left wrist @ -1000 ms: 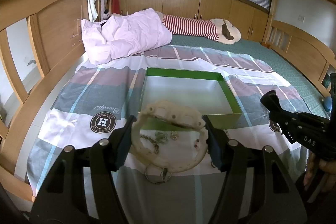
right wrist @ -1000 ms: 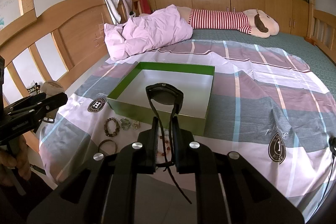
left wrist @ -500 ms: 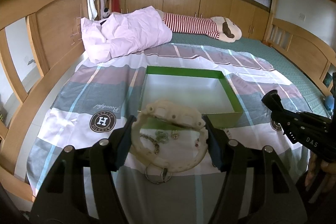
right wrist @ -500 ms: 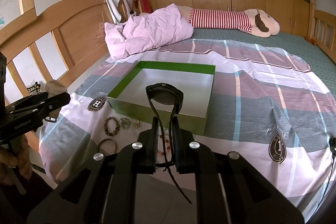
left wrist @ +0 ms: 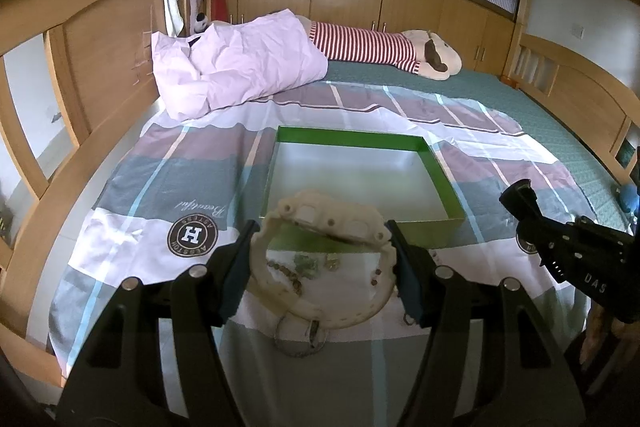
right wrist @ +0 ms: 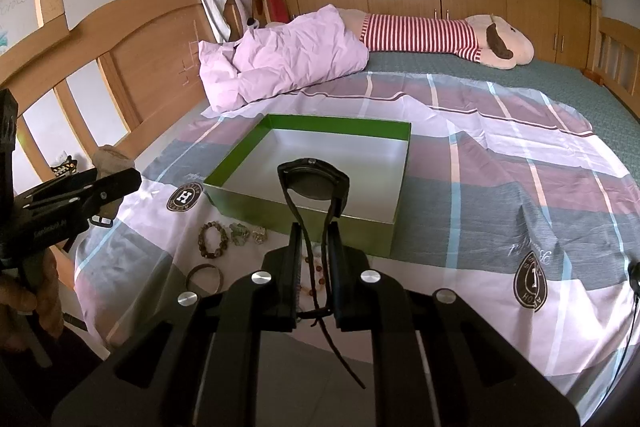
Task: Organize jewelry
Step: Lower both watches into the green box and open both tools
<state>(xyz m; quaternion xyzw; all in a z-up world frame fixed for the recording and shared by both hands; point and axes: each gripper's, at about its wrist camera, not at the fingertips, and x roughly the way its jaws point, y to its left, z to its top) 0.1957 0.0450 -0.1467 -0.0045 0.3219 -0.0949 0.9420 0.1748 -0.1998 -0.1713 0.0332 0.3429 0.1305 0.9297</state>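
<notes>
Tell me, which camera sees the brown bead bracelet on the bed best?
The right wrist view: the bead bracelet lies in the open, fully visible as a ring on the sheet. In the left wrist view it shows only partly, through the loop of the cream watch.

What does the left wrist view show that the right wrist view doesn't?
Only the left wrist view shows the cream watch clamped in the left gripper. Only the right wrist view shows the black watch pinched by its strap in the right gripper, and the dark bangle clearly. Both show the empty green box and the bead bracelet before it.
</notes>
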